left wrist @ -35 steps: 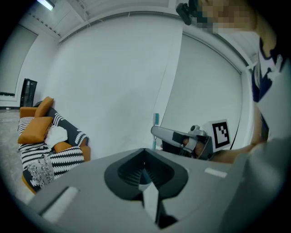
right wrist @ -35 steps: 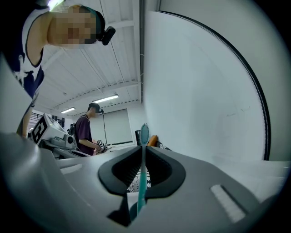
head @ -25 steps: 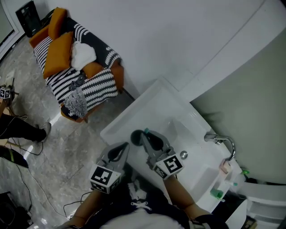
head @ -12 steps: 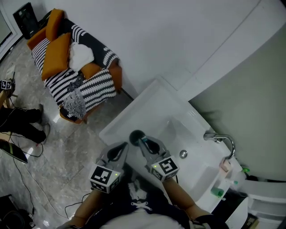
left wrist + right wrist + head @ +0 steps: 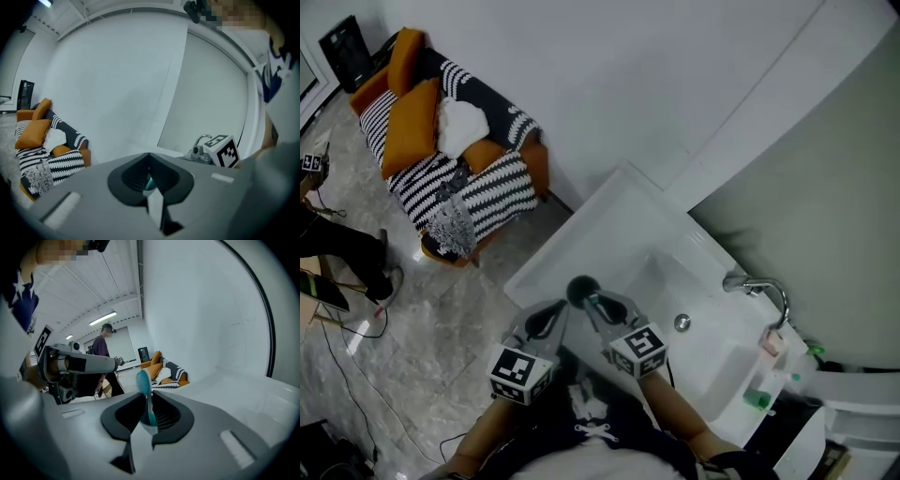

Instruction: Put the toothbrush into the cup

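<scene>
While our closed left gripper [image 5: 553, 314] is hovering, the just-opening jaws of our down-tilted right gripper [image 5: 594, 304] are pinching a teal plastic toothbrush [image 5: 148, 401].

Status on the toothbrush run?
Left gripper shut, beside the cup. Right gripper jaws just opening, toothbrush upright between them. It is close by the cup, not clearly in. Nothing in the way.
</scene>
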